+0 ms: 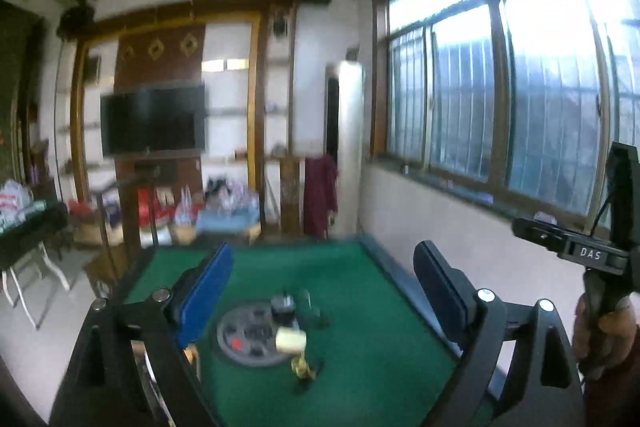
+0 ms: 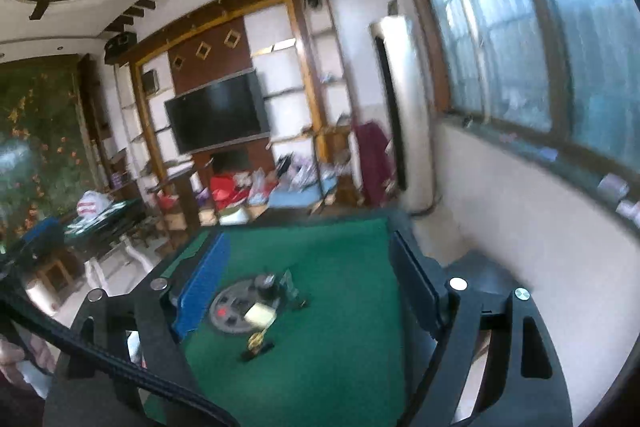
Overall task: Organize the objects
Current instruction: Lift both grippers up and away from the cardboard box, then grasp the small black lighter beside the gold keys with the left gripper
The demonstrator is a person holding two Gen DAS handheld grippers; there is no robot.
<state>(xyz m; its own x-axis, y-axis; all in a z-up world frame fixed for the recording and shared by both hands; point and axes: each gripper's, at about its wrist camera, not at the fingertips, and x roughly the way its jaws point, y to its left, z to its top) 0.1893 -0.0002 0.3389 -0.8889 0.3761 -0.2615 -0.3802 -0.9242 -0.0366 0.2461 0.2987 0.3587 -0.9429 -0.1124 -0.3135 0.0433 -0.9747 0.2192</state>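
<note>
Objects [image 1: 286, 331] cluster mid-table [image 1: 360, 367], green felt all around.

White letters "DAS" stand on the right gripper [image 1: 592, 254]; nothing else is legible.

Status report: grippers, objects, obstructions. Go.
Left gripper open, empty, above the table. Right gripper open, empty. Small objects clustered by the round disc, untouched. Nothing in the way.

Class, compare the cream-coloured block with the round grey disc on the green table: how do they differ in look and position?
The cream block is pale, small and boxy; the grey disc is dark, wider, flat and round. The disc carries a red mark; the block looks plain. The block overlaps the disc's edge. Both sit on the green table.
</note>
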